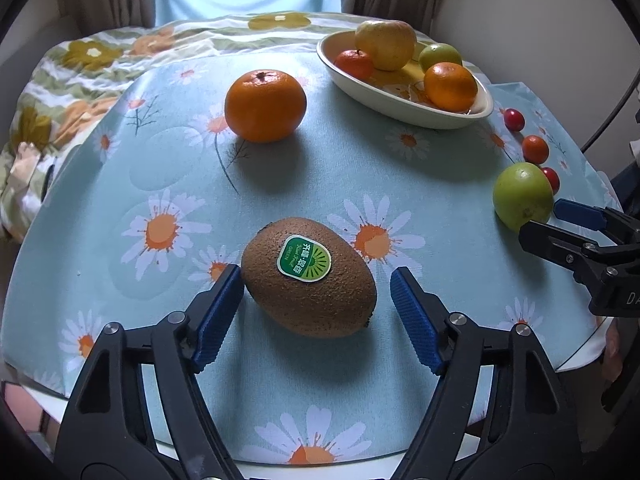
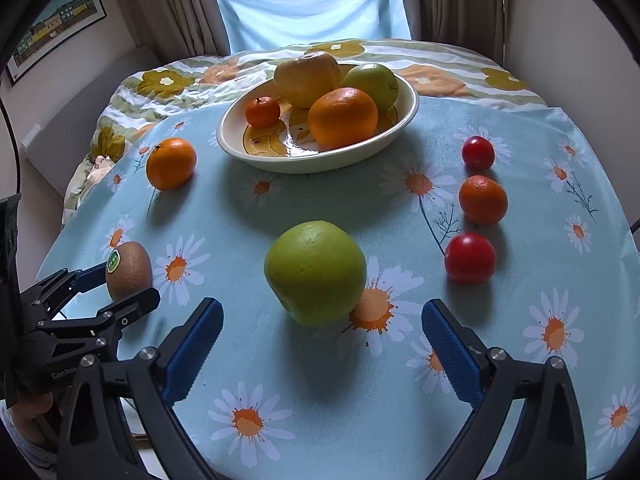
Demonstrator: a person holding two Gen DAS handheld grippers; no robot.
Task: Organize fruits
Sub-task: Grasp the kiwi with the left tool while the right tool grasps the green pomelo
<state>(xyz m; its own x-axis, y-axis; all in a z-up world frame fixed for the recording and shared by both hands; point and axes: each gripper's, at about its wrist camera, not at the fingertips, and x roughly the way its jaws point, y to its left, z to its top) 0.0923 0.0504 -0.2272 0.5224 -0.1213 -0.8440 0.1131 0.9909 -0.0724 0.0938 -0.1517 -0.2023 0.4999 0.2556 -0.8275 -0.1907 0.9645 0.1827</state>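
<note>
- My left gripper (image 1: 316, 276) sits low over the daisy tablecloth (image 1: 160, 168), its jaws spread wide on either side of the kiwi (image 1: 308, 276); the left blue pad looks to be touching the kiwi's end, the right pad stands clear of it, so nothing is gripped.
- My right gripper (image 2: 322, 316) is level with it, jaws wide apart and holding nothing, pointed at the green apple (image 2: 316, 272), which lies just ahead of the fingertips and between them.
- Loose on the cloth I count: one kiwi, one green apple, one large orange (image 2: 171, 163), one small mandarin (image 2: 483, 199), and two cherry tomatoes (image 2: 470, 258).
- In the oval bowl (image 2: 256, 156) I count four: a yellow apple (image 2: 307, 78), a green apple, an orange (image 2: 343, 117) and a small mandarin.
- The bowl stands at the far side, well apart from both grippers.
</note>
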